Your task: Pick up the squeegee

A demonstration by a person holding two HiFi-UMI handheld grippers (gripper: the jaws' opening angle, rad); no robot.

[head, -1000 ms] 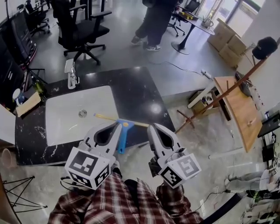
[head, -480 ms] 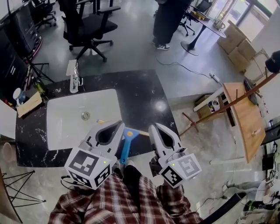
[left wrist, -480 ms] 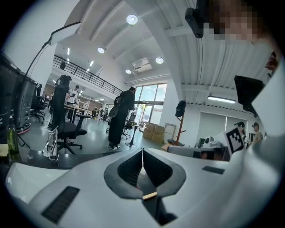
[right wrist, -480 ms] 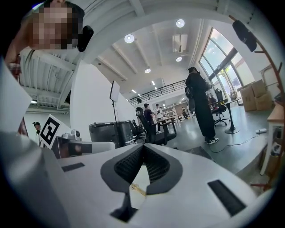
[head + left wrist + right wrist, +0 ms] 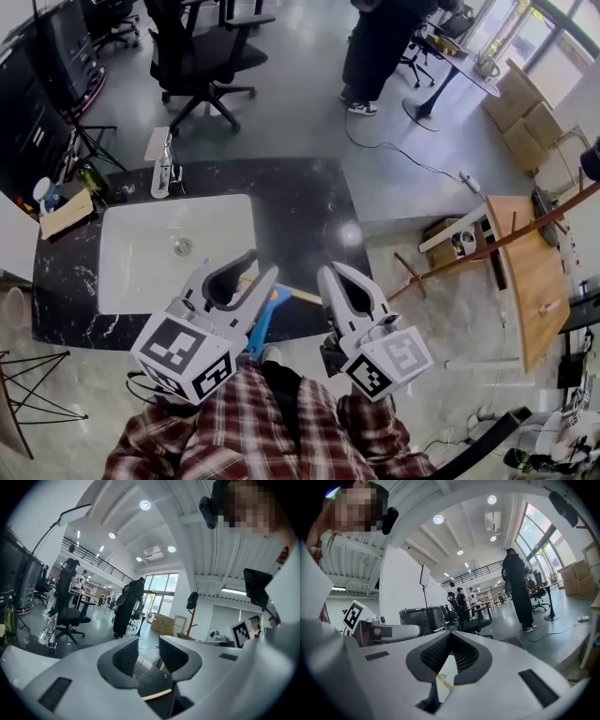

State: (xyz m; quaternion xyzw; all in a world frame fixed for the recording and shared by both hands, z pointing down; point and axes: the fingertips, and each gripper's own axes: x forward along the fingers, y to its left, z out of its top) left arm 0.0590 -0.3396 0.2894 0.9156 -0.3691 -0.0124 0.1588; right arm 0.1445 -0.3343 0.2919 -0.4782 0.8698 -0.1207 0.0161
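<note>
The squeegee has a blue handle and a pale yellow blade. It lies on the black counter, by the sink's near right corner, and my left gripper hides part of it. My left gripper hovers over it; its jaws have just been opening and hold nothing. In the left gripper view the left gripper shows a clear gap, with the blade below it. My right gripper is beside it, shut and empty. In the right gripper view its tips meet.
A white sink with a faucet fills the counter's left part. Bottles and a board stand at the far left. An office chair and a standing person are beyond the counter. A wooden table is at the right.
The left gripper's jaws have parted from shut to open. Both grippers have moved forward over the counter's near edge, and the left one now covers more of the squeegee.
</note>
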